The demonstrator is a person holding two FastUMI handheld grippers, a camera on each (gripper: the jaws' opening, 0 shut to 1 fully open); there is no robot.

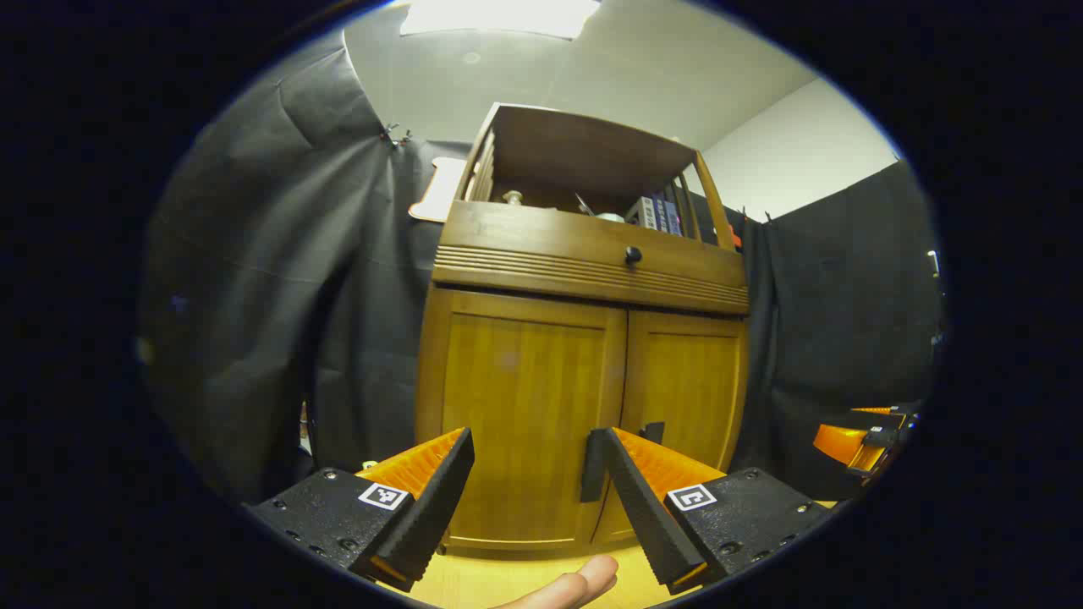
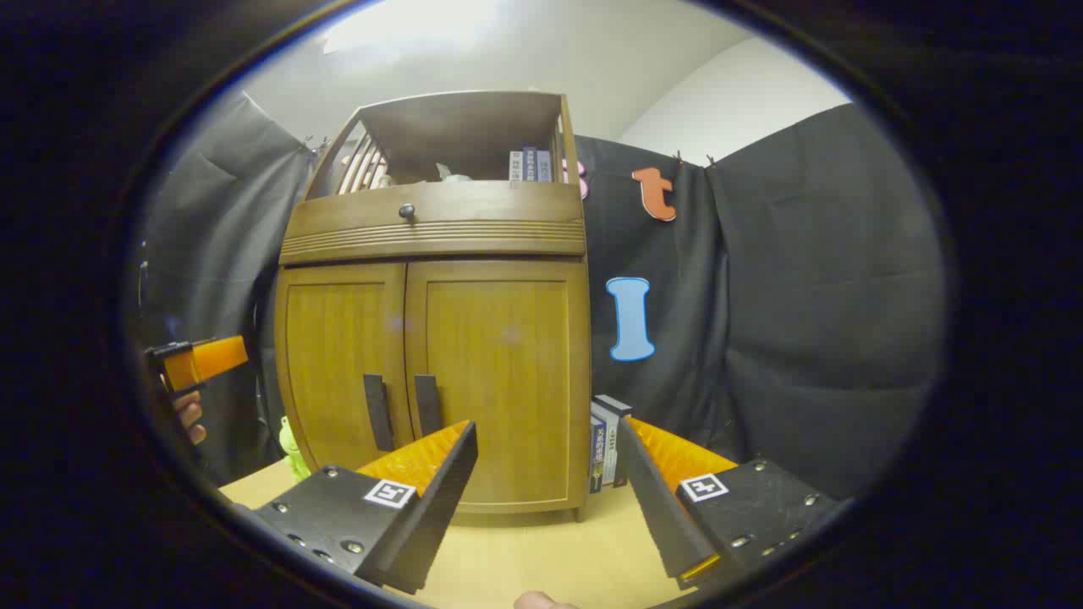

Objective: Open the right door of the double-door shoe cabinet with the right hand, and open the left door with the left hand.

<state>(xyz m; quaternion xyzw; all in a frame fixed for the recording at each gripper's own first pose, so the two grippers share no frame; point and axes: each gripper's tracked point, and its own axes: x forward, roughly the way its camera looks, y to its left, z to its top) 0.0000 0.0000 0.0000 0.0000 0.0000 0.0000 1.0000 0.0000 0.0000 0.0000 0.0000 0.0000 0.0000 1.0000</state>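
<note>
A tall brown wooden shoe cabinet point(image 2: 436, 338) stands on a pale wooden floor point(image 2: 541, 550) with black cloth hanging behind it and on both sides. Just beside the cabinet, at about 3 o'clock from its bottom corner in the right gripper view, a few upright books point(image 2: 605, 444) lean by its side. At about 9 o'clock from its foot sits a small bright green toy point(image 2: 292, 448). Up top there is an open shelf point(image 1: 584, 182) with more books point(image 1: 660, 213) and some small things too tiny to make out, and under it a drawer with a round dark knob point(image 1: 633, 254). The floor in front of the doors is bare, so both doors have room to swing. The left door point(image 1: 529, 423) and the right door point(image 2: 499, 381) are both closed, flat and smooth, and they meet in the middle. Two dark straight handles point(image 2: 399, 410) stand side by side near the bottom of that middle line. The left gripper point(image 1: 529, 474) is spread wide and holds nothing; it sits in front of the left door, apart from it. The right gripper point(image 2: 546, 482) is spread wide too, empty, in front of the right door and near its 5 o'clock corner. A fingertip point(image 1: 575, 585) peeks in at 6 o'clock of the left gripper view.
</note>
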